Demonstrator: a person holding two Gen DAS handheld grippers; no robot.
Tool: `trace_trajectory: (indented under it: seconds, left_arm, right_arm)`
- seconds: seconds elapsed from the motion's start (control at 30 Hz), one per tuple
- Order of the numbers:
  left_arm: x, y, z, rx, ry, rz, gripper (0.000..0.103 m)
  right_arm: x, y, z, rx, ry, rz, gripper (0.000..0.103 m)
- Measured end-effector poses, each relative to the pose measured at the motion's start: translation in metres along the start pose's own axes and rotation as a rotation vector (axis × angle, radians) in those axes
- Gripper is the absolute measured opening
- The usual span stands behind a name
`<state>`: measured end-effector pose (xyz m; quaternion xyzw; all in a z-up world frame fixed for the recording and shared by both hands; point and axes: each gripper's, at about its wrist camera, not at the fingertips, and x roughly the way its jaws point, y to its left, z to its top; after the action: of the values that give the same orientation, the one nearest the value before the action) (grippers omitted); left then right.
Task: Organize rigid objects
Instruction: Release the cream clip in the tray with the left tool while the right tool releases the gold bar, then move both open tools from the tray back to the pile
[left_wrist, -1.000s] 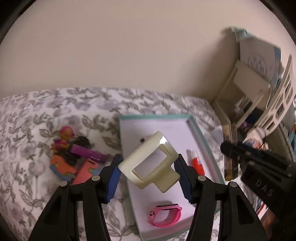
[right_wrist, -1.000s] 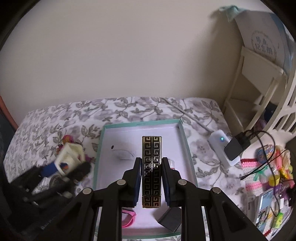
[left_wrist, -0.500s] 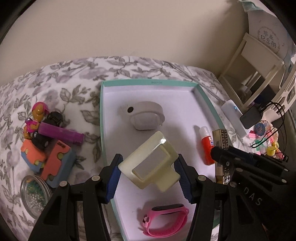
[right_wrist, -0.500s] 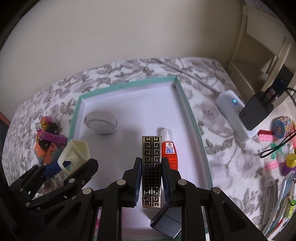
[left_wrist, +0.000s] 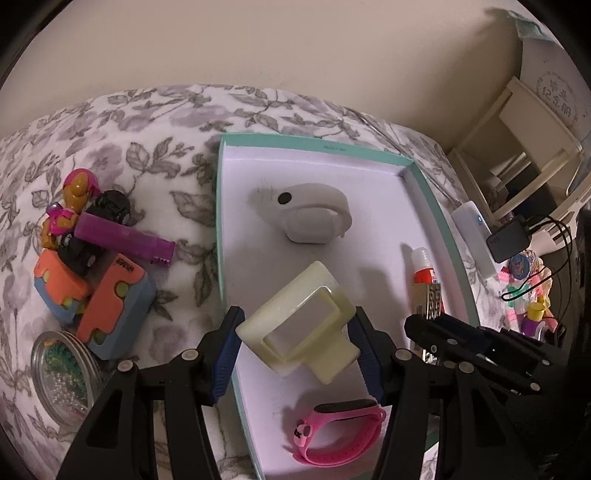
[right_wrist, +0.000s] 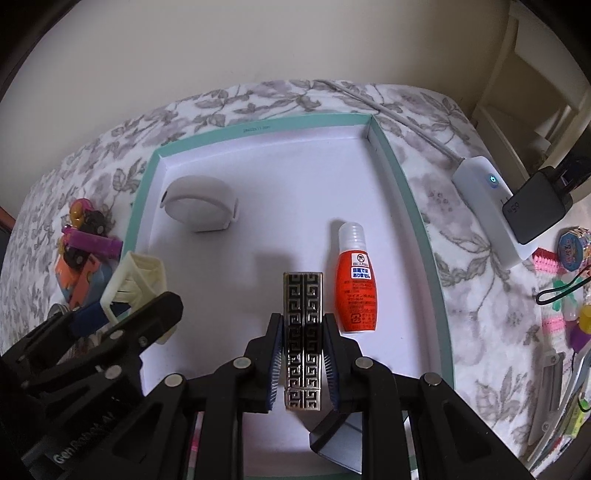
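My left gripper (left_wrist: 295, 332) is shut on a cream plastic frame (left_wrist: 301, 328) and holds it just above the left part of the teal-rimmed white tray (left_wrist: 314, 146). My right gripper (right_wrist: 303, 354) is shut on a black-and-gold patterned bar (right_wrist: 303, 332), low over the tray floor (right_wrist: 295, 147) beside an orange glue bottle (right_wrist: 355, 280). A grey round case (right_wrist: 199, 206) lies at the tray's back left. A pink wristband (left_wrist: 338, 435) lies at the tray's front. The bar's tip (left_wrist: 428, 301) and right gripper also show in the left wrist view.
Left of the tray on the floral bedspread lie a toy figure (left_wrist: 72, 199), a purple bar (left_wrist: 122, 236), orange-blue toy blocks (left_wrist: 96, 295) and a round bead tin (left_wrist: 62, 373). Right of it are a white power bank (right_wrist: 487, 192), a black charger (right_wrist: 535, 210), cables and trinkets.
Both grippers have moved forward and down over the tray with their objects still held. The tray and its contents now look closer and larger in both views.
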<state>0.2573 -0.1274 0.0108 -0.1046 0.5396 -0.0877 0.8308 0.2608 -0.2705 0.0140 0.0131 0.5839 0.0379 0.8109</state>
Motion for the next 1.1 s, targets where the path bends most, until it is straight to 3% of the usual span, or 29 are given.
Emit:
trace_trajectory:
  seconds: [0.23,0.5,0.63,0.7,0.77,0.87,1.1]
  left_arm:
    - [-0.012,0.001,0.005,-0.018,-0.005,0.003,0.064]
    - [-0.051,0.013,0.019,-0.077,-0.082,-0.023,0.066]
    - [-0.07,0.026,0.025,-0.107,-0.135,0.023,0.08]
    - [-0.078,0.033,0.026,-0.119,-0.155,0.066,0.081]
    - [-0.084,0.039,0.027,-0.128,-0.166,0.11,0.085]
    - [-0.09,0.052,0.027,-0.151,-0.181,0.162,0.088]
    - [-0.095,0.079,0.024,-0.205,-0.194,0.218,0.098]
  right_arm:
    - [-0.013,0.002,0.002,-0.009,-0.028,-0.003,0.023]
    - [-0.052,0.012,0.008,-0.038,-0.123,0.001,0.023]
    - [-0.069,0.014,0.011,-0.039,-0.171,0.002,0.024]
    - [-0.074,0.014,0.013,-0.033,-0.189,0.009,0.028]
    - [-0.076,0.014,0.013,-0.03,-0.194,0.015,0.044]
    - [-0.074,0.016,0.015,-0.032,-0.195,0.016,0.061]
    - [-0.064,0.021,0.014,-0.033,-0.182,0.018,0.066]
